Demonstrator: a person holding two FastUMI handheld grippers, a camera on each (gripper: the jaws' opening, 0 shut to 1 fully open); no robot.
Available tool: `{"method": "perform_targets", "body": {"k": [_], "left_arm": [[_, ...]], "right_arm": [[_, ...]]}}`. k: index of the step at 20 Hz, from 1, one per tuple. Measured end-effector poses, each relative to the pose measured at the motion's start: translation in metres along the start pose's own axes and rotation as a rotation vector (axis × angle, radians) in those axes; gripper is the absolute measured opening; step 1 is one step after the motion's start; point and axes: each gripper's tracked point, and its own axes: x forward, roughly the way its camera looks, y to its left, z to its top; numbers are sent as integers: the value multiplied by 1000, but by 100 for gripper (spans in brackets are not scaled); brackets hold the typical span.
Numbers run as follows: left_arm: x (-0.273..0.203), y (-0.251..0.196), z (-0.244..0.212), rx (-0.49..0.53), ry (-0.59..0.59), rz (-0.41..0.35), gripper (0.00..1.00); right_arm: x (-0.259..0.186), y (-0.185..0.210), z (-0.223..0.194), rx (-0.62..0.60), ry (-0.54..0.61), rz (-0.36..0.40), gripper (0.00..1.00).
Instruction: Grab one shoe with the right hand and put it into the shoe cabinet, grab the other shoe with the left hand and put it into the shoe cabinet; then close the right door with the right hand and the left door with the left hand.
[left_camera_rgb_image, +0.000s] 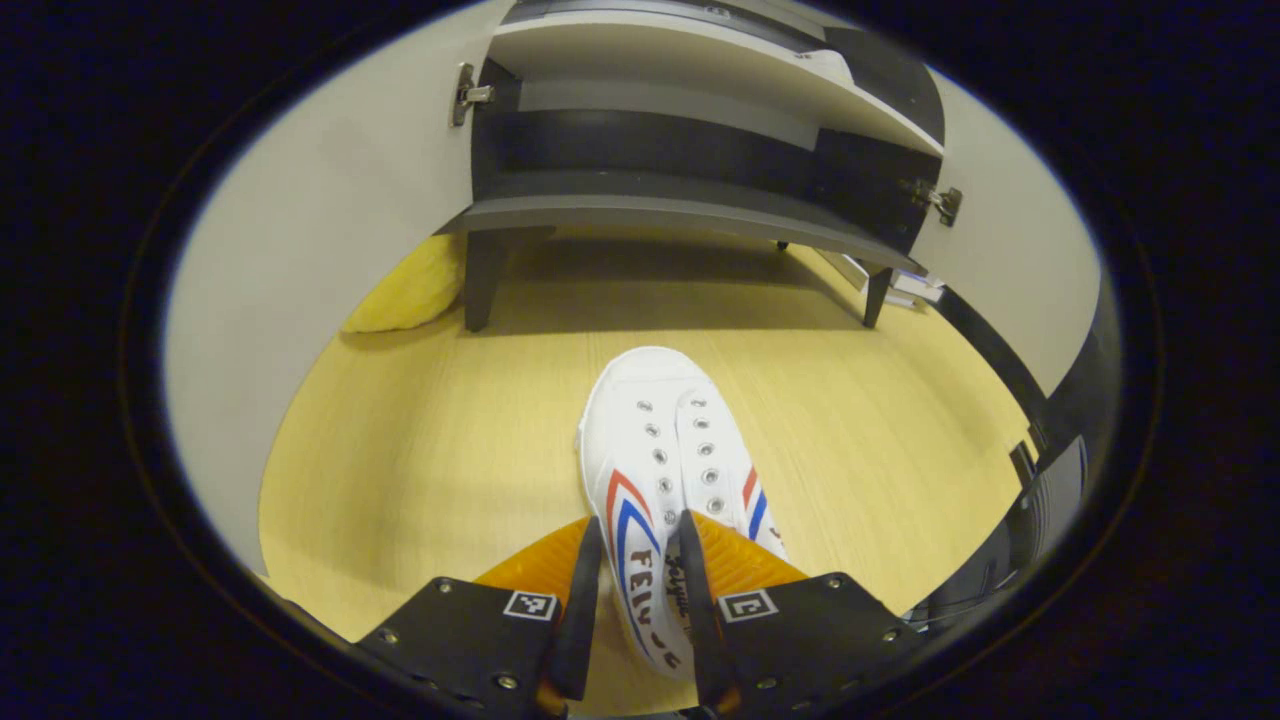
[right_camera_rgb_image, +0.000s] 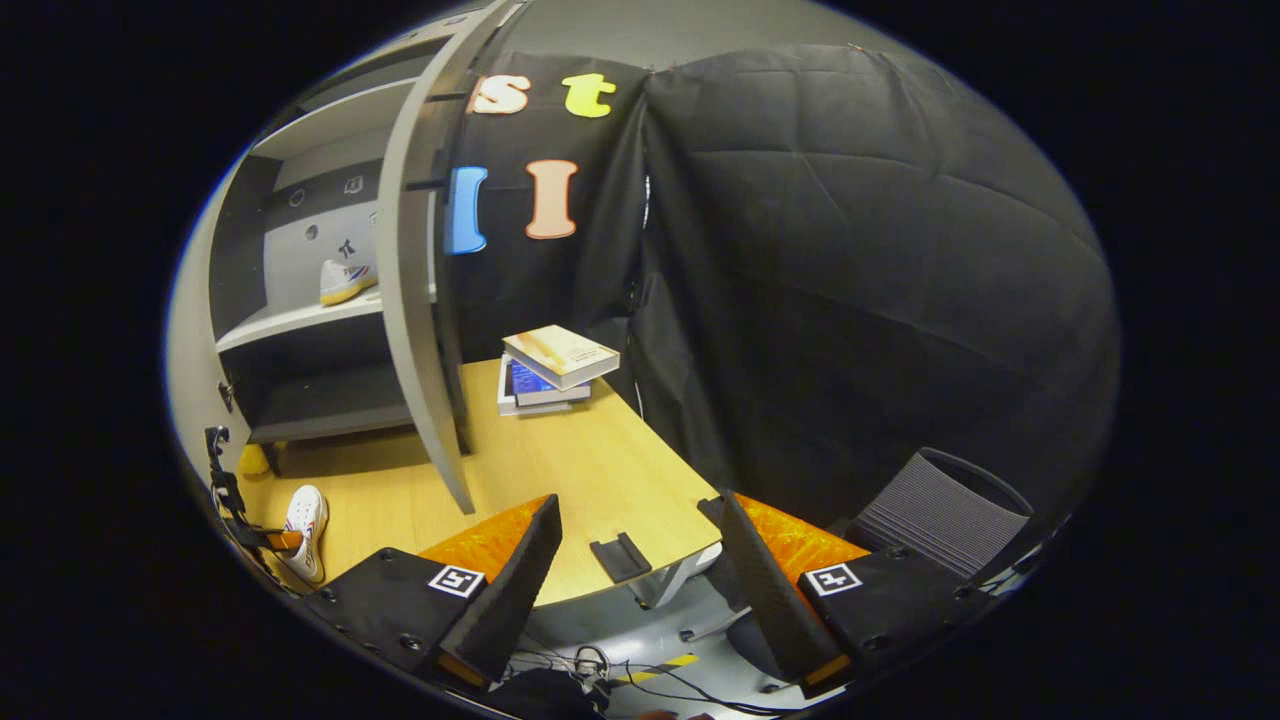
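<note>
A white shoe (left_camera_rgb_image: 650, 440) with red and blue stripes lies on the wooden table (left_camera_rgb_image: 420, 450), its toe towards the open shoe cabinet (left_camera_rgb_image: 680, 210). My left gripper (left_camera_rgb_image: 640, 522) is shut on the shoe's heel end: one finger is outside the side wall and the other is in the opening. From the right gripper view the same shoe (right_camera_rgb_image: 305, 525) and the left gripper (right_camera_rgb_image: 250, 535) appear at the far left. The second white shoe (right_camera_rgb_image: 345, 280) stands on a cabinet shelf. My right gripper (right_camera_rgb_image: 640, 505) hangs open over the table's near edge, with nothing in it.
Both cabinet doors stand open, the left door (left_camera_rgb_image: 330, 200) and the right door (right_camera_rgb_image: 415, 330). A yellow object (left_camera_rgb_image: 410, 290) lies by the cabinet's left leg. A stack of books (right_camera_rgb_image: 555, 370) sits beyond the right door. A small black item (right_camera_rgb_image: 620, 555) lies near the table edge, and a grey chair (right_camera_rgb_image: 940, 510) stands to the right.
</note>
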Motion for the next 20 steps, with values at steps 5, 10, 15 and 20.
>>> {"method": "perform_targets", "body": {"k": [5, 10, 15, 20], "left_arm": [[-2, 6, -4, -34, 35, 35, 29], [-1, 8, -2, -53, 64, 71, 6], [-9, 7, 11, -101, 71, 101, 2], [-38, 18, 49, -89, 27, 71, 1]], "right_arm": [[11, -25, 9, 34, 8, -51, 100], [38, -25, 20, 40, 5, -34, 100], [63, -21, 40, 58, -27, -4, 100], [96, -20, 53, 79, -36, 28, 100]]}}
